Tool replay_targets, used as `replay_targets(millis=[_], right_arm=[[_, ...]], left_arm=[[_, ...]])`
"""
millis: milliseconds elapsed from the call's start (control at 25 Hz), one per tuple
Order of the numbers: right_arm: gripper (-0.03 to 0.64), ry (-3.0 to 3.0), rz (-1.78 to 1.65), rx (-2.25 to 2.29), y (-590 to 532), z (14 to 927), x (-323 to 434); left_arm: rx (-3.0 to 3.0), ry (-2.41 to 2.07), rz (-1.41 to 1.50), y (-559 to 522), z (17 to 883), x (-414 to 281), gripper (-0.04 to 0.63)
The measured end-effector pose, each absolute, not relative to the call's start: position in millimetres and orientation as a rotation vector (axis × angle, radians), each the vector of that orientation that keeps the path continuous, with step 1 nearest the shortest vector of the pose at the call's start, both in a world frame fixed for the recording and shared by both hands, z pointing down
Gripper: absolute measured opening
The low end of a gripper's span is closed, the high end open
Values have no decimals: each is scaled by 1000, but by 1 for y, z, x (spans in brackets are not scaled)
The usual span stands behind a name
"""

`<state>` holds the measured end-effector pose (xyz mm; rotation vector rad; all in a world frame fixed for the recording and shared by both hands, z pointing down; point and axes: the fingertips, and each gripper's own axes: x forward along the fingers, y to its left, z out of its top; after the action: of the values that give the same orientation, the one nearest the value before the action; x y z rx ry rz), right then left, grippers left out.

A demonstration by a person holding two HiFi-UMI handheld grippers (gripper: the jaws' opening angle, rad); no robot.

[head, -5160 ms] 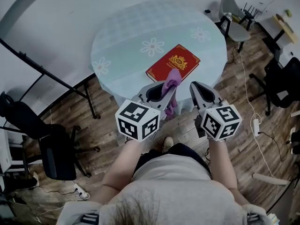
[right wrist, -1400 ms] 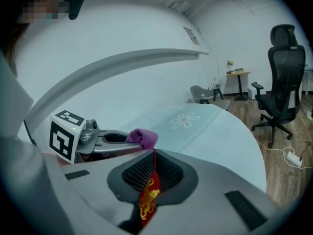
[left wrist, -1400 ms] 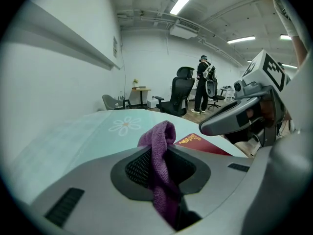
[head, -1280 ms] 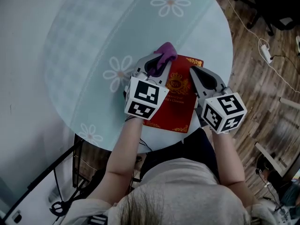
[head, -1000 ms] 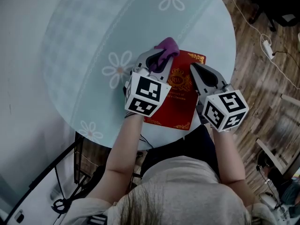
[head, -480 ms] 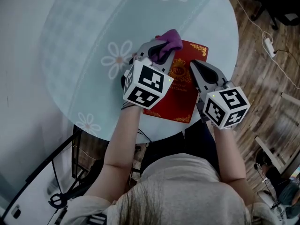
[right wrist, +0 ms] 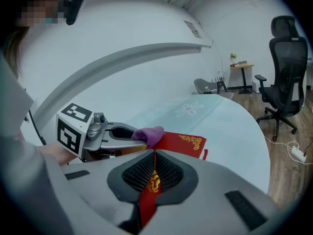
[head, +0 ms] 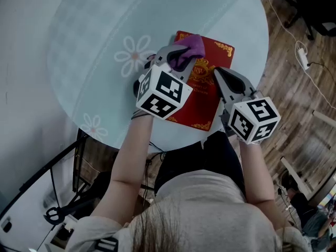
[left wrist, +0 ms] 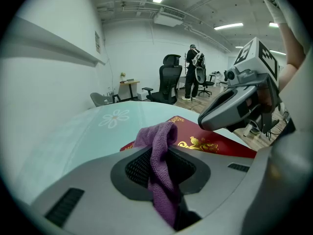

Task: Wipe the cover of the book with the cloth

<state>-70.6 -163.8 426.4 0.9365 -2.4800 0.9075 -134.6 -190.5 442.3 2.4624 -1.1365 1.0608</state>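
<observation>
Evidently mid-wipe. Look first to the red book (head: 202, 104), flat and cover-up near the front edge of the pale round table (head: 94, 51), close in for an easy reach over the whole face. See the purple cloth (head: 190, 49) bunched at the far left corner of that cover, nipped tight in the left gripper (head: 181, 56) with a wad poking out past the tips. Presumably held so to give a soft pad for rubbing and to keep hard plastic off the cover. Cannot say for sure whether pressed onto the cover or hanging just above it.

Note the right gripper (head: 219, 73), jaws drawn together on nothing, tip down at the right side of the cover beside the gold crest. Probably placed there to pin the book against sliding under the strokes.

Judging by that far-corner position, expect most of the cover to remain for wiping, down toward the near edge.

Beyond the table, only wooden floor (head: 294, 104) and an office chair (left wrist: 168, 77), well apart from the work.
</observation>
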Motion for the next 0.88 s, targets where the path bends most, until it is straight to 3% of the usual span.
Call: replay_targets(millis=[880], right_arm=[[23,-2512,878,706,-118,426,-66]], left_arm=[[2439,-1179,1054,-119,445,-134,81]])
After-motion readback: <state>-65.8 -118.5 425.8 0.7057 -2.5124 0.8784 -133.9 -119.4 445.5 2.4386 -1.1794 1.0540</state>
